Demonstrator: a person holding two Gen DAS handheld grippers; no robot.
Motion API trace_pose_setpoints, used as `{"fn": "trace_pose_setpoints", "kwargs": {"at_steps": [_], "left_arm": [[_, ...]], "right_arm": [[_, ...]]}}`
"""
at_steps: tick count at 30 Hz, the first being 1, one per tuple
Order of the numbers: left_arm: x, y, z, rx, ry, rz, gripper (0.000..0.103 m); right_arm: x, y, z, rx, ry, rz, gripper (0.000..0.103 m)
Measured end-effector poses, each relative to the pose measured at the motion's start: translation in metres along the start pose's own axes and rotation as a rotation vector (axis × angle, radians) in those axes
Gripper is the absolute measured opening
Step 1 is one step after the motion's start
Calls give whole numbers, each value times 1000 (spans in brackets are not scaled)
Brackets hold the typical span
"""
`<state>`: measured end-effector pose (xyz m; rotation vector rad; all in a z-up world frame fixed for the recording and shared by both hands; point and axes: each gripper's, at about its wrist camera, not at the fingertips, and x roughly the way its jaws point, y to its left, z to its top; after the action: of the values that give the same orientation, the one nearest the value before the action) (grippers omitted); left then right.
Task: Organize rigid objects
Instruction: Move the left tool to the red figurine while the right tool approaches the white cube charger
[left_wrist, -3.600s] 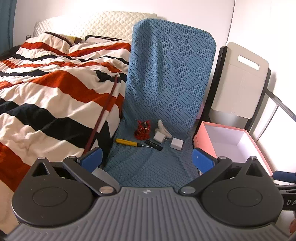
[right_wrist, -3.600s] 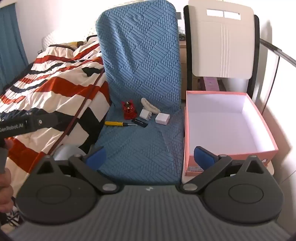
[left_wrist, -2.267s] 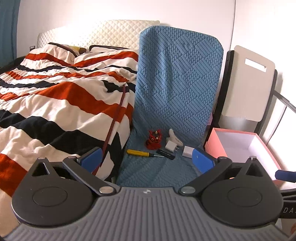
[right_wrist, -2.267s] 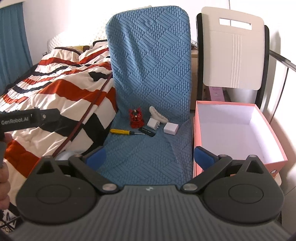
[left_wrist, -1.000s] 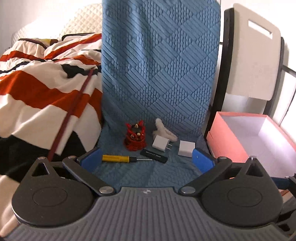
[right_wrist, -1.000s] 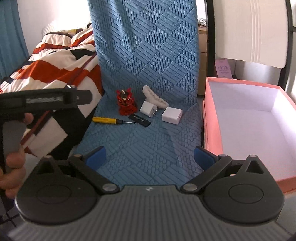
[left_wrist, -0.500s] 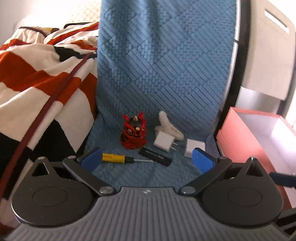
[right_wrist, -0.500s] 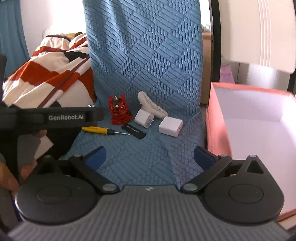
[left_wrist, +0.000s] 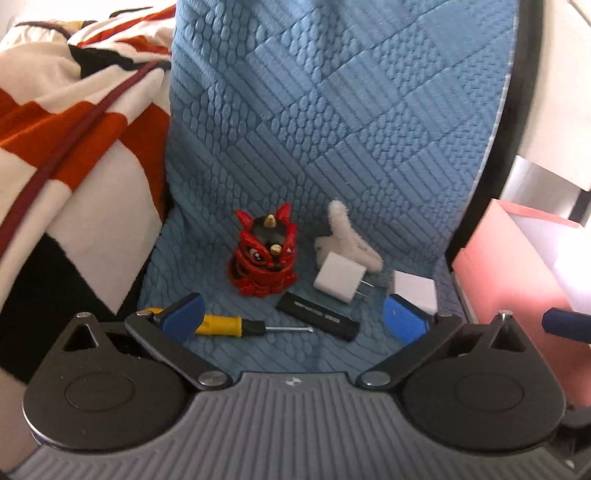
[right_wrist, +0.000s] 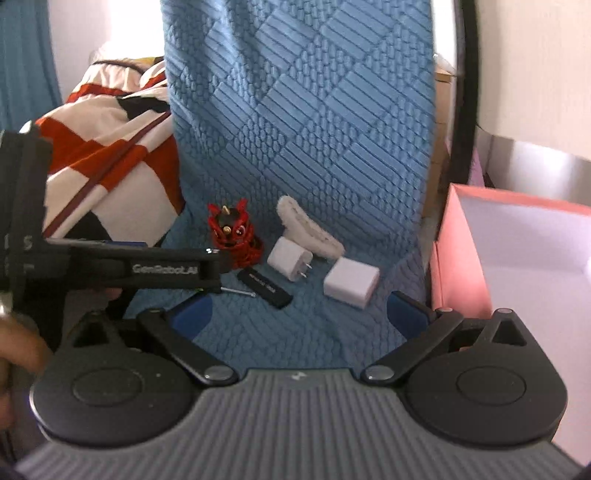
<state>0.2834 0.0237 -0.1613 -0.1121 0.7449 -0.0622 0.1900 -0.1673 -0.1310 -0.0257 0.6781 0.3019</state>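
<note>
left gripper (left_wrist: 293, 316) jaws wide, empty, now closer over yellow screwdriver (left_wrist: 225, 325) and black stick (left_wrist: 317, 320). right gripper (right_wrist: 301, 309) jaws wide, empty, nearer white charger block (right_wrist: 351, 282). red figurine (left_wrist: 264, 260) unmoved on blue seat cover (left_wrist: 332, 129); pink box (right_wrist: 524, 266) right.

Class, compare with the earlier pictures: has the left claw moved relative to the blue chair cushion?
Yes. The left claw has come forward and down toward the blue chair cushion, which now fills its view; its open fingertips flank the yellow screwdriver and black stick.

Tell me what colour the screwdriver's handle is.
Yellow with a black collar; the screwdriver lies on the blue chair cover, clearest in the left wrist view.
</note>
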Motion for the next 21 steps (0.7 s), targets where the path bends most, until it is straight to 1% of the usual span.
{"fn": "trace_pose_setpoints", "kwargs": {"at_steps": [2, 4, 6, 8, 11, 14, 16, 18, 19, 21], "left_arm": [[13, 8, 6, -30, 24, -16, 103], [26, 13, 10, -56, 42, -31, 103], [38, 16, 16, -64, 50, -20, 103], [51, 21, 22, -81, 55, -10, 103], [66, 27, 32, -113, 60, -27, 103], [76, 29, 38, -114, 56, -31, 103], [83, 30, 41, -115, 63, -49, 101], [91, 30, 42, -122, 80, -71, 98], [94, 28, 43, -119, 90, -76, 97], [97, 25, 43, -105, 97, -63, 95]], "right_arm": [[9, -1, 4, -11, -1, 4, 103], [20, -3, 7, -22, 24, -16, 103], [33, -6, 8, -28, 53, -40, 103], [41, -6, 12, -19, 62, -28, 103], [50, -9, 19, 17, 53, 3, 103], [64, -13, 26, 28, 69, 17, 93], [74, -13, 29, 23, 88, 35, 80], [86, -9, 31, -19, 104, 18, 73], [92, -8, 32, -39, 108, 1, 73], [105, -10, 33, -57, 116, -18, 73]]}}
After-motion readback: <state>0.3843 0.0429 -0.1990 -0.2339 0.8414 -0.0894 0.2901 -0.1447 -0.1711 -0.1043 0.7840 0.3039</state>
